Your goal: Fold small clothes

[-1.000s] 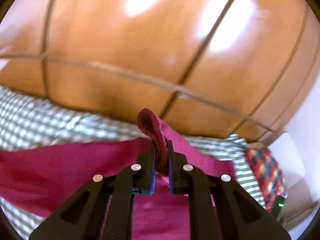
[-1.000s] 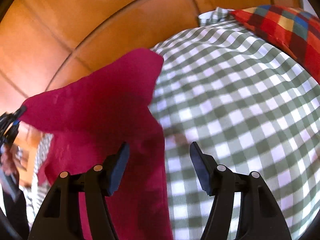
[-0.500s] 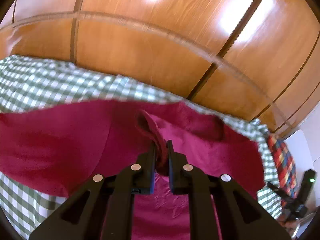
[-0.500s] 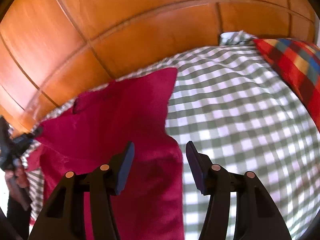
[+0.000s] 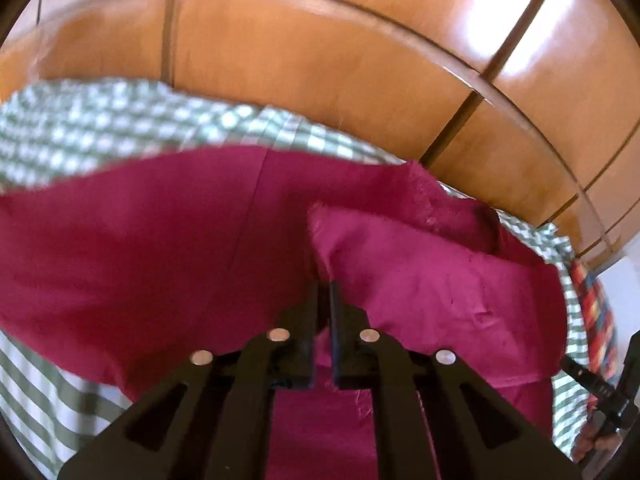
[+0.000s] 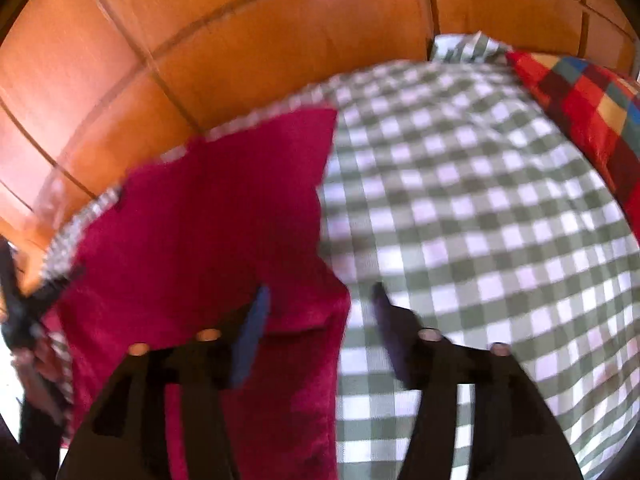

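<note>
Tongs first: your left tongs [image 5: 324, 292] are pinched together on a fold of the crimson cloth [image 5: 160, 248], the black plastic arms with their round silver rivets meeting at a narrow slot where the fabric is caught. From that pinch a doubled flap runs off to the right, matte and slightly nubbly, its raw edge fuzzy with loose threads.

Your right tongs [image 6: 320, 320] are opening, their flat dark pads well apart. The right-hand edge of the crimson cloth [image 6: 224, 216] lies under the gap between them, and neither pad presses on it; the right pad stands over bare checked sheet.

Beyond the tongs the cloth spreads wide and flat across the bed [image 6: 480, 208], reaching almost to the bed's far edge, with one straight seam or crease running away from you in the left view. It has a soft, woven look, with shallow wrinkles near your left grip. The bed's cover is smooth green-and-white gingham.

At the bed's right end sits a plump cushion [image 6: 580, 96] in bright patchwork squares of red, yellow, blue and green.

Farthest back stand glossy orange-brown wooden panels [image 5: 320, 60], divided by dark grooves and catching bright glare.
</note>
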The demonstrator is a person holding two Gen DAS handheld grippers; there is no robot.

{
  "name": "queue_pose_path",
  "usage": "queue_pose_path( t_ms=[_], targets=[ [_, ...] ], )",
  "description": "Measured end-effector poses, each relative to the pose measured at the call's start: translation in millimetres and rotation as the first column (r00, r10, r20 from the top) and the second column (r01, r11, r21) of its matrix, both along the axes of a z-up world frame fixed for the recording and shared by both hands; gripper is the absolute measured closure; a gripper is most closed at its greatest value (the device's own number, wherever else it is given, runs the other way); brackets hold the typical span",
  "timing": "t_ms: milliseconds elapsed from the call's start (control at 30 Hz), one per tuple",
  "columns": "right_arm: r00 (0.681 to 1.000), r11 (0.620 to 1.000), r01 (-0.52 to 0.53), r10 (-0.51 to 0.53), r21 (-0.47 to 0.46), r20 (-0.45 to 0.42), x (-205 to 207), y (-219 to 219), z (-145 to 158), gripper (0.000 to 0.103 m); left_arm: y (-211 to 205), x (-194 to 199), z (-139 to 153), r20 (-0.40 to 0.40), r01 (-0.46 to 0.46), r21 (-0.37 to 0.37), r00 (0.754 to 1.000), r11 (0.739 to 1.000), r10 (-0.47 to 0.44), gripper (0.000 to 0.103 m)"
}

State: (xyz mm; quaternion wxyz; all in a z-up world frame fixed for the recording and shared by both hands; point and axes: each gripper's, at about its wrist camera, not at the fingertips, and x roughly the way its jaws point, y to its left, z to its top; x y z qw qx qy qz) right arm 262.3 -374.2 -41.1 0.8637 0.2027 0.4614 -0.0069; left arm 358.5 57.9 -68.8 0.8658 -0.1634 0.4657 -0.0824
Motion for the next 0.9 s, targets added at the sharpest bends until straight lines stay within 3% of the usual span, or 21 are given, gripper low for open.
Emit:
queue_pose_path(
  t_ms=[67,100,300,367,400,500,567,667,767,800,900],
  targets=[
    [1.000,0.999,0.020,-0.021,0.049,0.023,13.6,-6.3,7.2,0.034,13.2,-3.4,-4.1,-0.016,-0.016,-0.100,1.000,0.995,0.014,0.077],
    [0.999,0.998,0.027,-0.029,0.056,0.027,20.6,-6.7,8.8,0.034,16.2,-4.1,-4.3,-0.020,-0.019,-0.126,1.000,0.992,0.017,0.073],
    [0.996,0.991,0.088,-0.085,0.104,-0.030,71.5,-12.7,-10.4,0.035,21.5,-16.0,-1.6,0.002,0.001,-0.156,1.000,0.988,-0.001,0.072],
    [0.997,0.993,0.063,-0.057,0.103,-0.057,83.4,-8.6,-17.9,0.056,19.1,-15.0,-3.0,0.004,0.014,-0.143,1.000,0.990,-0.014,0.072],
    [0.997,0.996,0.047,-0.042,0.078,-0.059,85.7,-4.1,-17.2,0.081,18.2,-13.6,-3.3,0.002,0.013,-0.122,1.000,0.992,-0.013,0.073],
    [0.998,0.998,0.052,-0.053,-0.031,-0.029,85.5,5.1,-9.5,0.086,10.3,-5.4,-5.1,-0.011,0.007,-0.031,1.000,0.999,-0.007,0.077],
    [0.995,0.992,0.060,-0.068,-0.113,-0.068,91.2,6.2,-21.2,0.086,-0.1,0.1,-8.5,-0.026,0.005,0.058,1.000,0.998,-0.004,0.075],
    [0.996,0.989,0.052,-0.061,-0.135,-0.062,92.1,11.0,-29.0,0.082,-15.7,-0.3,-13.9,-0.024,0.007,0.161,1.000,0.987,-0.003,0.074],
    [0.995,0.983,0.070,-0.082,-0.171,-0.065,86.3,9.9,-22.3,0.059,-19.3,-7.0,-10.9,-0.012,-0.011,0.181,1.000,0.983,0.014,0.075],
    [0.993,0.978,0.087,-0.100,-0.191,-0.060,81.7,8.1,-17.3,0.040,-17.3,-10.3,-7.5,-0.008,-0.026,0.171,1.000,0.985,0.028,0.075],
    [0.994,0.968,0.113,-0.109,-0.225,0.031,60.2,9.6,9.7,0.036,-17.6,-24.7,11.8,0.068,-0.042,0.176,0.997,0.983,0.030,0.078]
  ],
)
